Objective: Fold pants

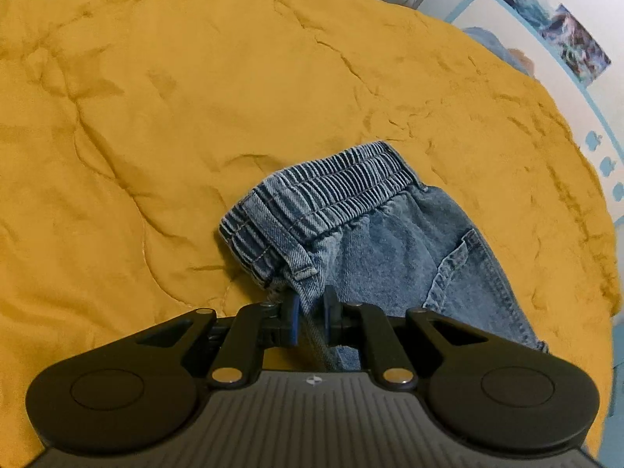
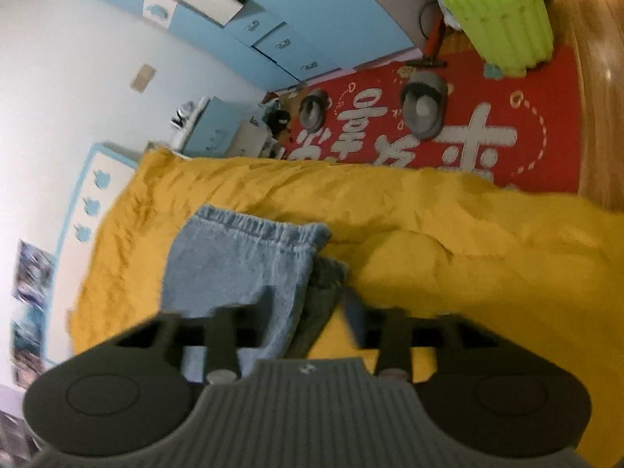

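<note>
Light blue denim pants (image 1: pixel 390 241) lie on a yellow quilt (image 1: pixel 195 117). In the left wrist view the elastic waistband (image 1: pixel 323 191) sits just ahead of my left gripper (image 1: pixel 310 314), whose blue-padded fingers are shut on the waistband corner. In the right wrist view, which is blurred, the leg cuffs (image 2: pixel 257 230) of the pants (image 2: pixel 234 269) lie ahead of my right gripper (image 2: pixel 308 308). Its fingers stand wide apart, and the denim runs between them and under the left finger (image 2: pixel 269 304).
The yellow quilt (image 2: pixel 468 241) covers the bed. Beyond its far edge are a red floor mat (image 2: pixel 487 117) with slippers (image 2: pixel 423 105), a green bin (image 2: pixel 503 15) and blue cabinets (image 2: pixel 280 39). A white wall with pictures (image 1: pixel 569 39) borders the bed.
</note>
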`<state>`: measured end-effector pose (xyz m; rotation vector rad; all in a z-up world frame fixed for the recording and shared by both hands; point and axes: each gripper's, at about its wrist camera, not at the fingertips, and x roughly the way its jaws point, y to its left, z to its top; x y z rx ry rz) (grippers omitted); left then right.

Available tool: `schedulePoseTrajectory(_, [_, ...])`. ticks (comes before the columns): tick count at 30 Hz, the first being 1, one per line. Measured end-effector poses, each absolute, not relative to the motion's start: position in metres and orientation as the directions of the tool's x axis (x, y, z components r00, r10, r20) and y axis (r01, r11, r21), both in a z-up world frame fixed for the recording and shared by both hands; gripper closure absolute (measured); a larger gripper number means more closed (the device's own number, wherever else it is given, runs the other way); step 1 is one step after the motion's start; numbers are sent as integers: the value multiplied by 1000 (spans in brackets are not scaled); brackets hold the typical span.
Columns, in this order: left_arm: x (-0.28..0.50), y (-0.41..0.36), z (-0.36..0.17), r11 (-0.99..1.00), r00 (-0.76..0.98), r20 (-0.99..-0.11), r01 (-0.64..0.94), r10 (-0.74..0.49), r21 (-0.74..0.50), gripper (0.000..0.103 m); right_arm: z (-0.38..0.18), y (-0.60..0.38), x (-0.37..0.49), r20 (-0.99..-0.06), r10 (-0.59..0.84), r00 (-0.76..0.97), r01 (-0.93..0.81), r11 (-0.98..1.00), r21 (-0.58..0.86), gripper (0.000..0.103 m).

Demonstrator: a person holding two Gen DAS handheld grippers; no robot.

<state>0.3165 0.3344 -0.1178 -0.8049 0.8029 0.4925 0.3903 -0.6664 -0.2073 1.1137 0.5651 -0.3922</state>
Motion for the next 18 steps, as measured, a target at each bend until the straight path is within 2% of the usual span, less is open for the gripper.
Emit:
schedulePoseTrajectory(6, [313,337,-130,570,627,-775,-666,77,-482,90,-243,-670,395,-537,33,843,513,251,821,66])
schedulePoseTrajectory(8, [313,337,-130,557,630,-772,-672,82,-489,90,-249,-668,399,-516,6,857,501,231,834,84])
schedulePoseTrajectory(11, [317,335,-118,559,631,-768,-677,107,-479,91,-246,-667,403,-496,-15,868,488,210,847,98])
schedulePoseTrajectory(18, [328,334,-59,592,661,-739,-649,130,-477,95,-137,-652,431,-485,-64,872,457,459,762,101])
